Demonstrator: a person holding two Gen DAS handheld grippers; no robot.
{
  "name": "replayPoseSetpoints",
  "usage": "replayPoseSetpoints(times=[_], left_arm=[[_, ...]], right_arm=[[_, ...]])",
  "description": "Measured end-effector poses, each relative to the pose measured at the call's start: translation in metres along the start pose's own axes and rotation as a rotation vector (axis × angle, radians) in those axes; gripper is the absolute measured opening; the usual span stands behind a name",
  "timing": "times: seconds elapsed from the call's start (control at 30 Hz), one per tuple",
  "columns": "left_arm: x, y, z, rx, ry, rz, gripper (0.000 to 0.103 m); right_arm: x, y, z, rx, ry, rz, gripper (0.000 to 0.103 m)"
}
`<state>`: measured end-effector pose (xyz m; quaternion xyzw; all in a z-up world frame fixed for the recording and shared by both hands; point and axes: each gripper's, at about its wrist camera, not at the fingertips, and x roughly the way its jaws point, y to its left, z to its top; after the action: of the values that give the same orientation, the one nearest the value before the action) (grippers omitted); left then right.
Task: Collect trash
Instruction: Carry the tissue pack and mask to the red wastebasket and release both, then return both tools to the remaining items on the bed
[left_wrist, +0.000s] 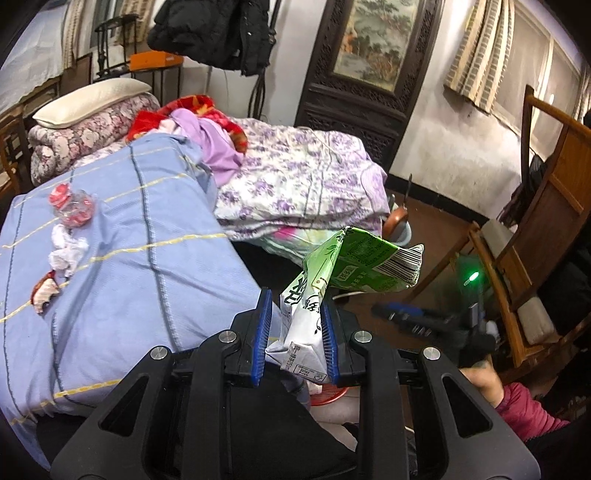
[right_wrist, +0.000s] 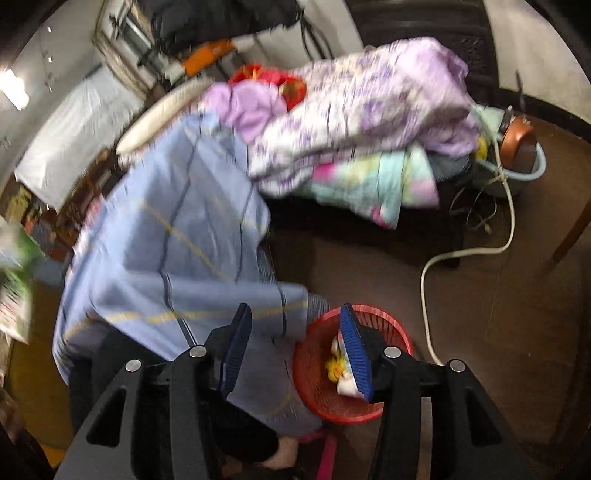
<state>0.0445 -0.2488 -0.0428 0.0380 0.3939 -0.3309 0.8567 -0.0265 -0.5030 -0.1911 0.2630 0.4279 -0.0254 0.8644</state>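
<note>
My left gripper (left_wrist: 295, 299) is shut on a crumpled green and white drink carton (left_wrist: 362, 262), which sticks up and to the right from its blue pads. On the blue blanket (left_wrist: 129, 240) to the left lie a crushed clear bottle with a red label (left_wrist: 72, 206), a wad of white tissue (left_wrist: 66, 251) and a red and white wrapper (left_wrist: 44, 291). My right gripper (right_wrist: 295, 308) stands open above the red mesh basket (right_wrist: 317, 387) on the floor, with nothing between its pads. A white and yellow piece of trash (right_wrist: 338, 365) lies inside the basket.
The bed carries a purple floral quilt (left_wrist: 295, 177) and pillows. A white cable (right_wrist: 428, 280) runs over the brown floor beside the basket. A wooden chair (left_wrist: 535, 229) stands at right. A hand in a pink sleeve (left_wrist: 517, 406) shows at lower right.
</note>
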Motion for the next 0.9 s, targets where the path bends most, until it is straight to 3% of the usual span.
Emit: replayPoseSetpoints(times=[0.17, 0.4, 0.73, 0.77, 0.83, 0.87, 0.9], left_arm=[[0.021, -0.020, 0.001, 0.037, 0.047, -0.023, 0.027], [0.079, -0.058, -0.005, 0.121, 0.167, -0.069, 0.027], [0.148, -0.090, -0.023, 0.188, 0.308, -0.096, 0.028], [0.152, -0.091, -0.025, 0.193, 0.318, -0.097, 0.030], [0.158, -0.092, -0.027, 0.198, 0.333, -0.089, 0.043], [0.159, -0.091, -0.027, 0.194, 0.330, -0.080, 0.058], [0.158, -0.089, -0.026, 0.185, 0.319, -0.075, 0.064]], right_arm=[[-0.041, -0.004, 0.017, 0.006, -0.135, 0.016, 0.053], [-0.084, -0.019, 0.025, 0.029, -0.253, 0.017, 0.059], [-0.090, -0.041, 0.021, 0.062, -0.262, 0.016, 0.060], [-0.088, -0.043, 0.020, 0.066, -0.258, 0.013, 0.060], [-0.083, -0.048, 0.019, 0.078, -0.247, 0.013, 0.060], [-0.081, -0.049, 0.018, 0.084, -0.242, 0.014, 0.059], [-0.080, -0.051, 0.018, 0.089, -0.239, 0.014, 0.059]])
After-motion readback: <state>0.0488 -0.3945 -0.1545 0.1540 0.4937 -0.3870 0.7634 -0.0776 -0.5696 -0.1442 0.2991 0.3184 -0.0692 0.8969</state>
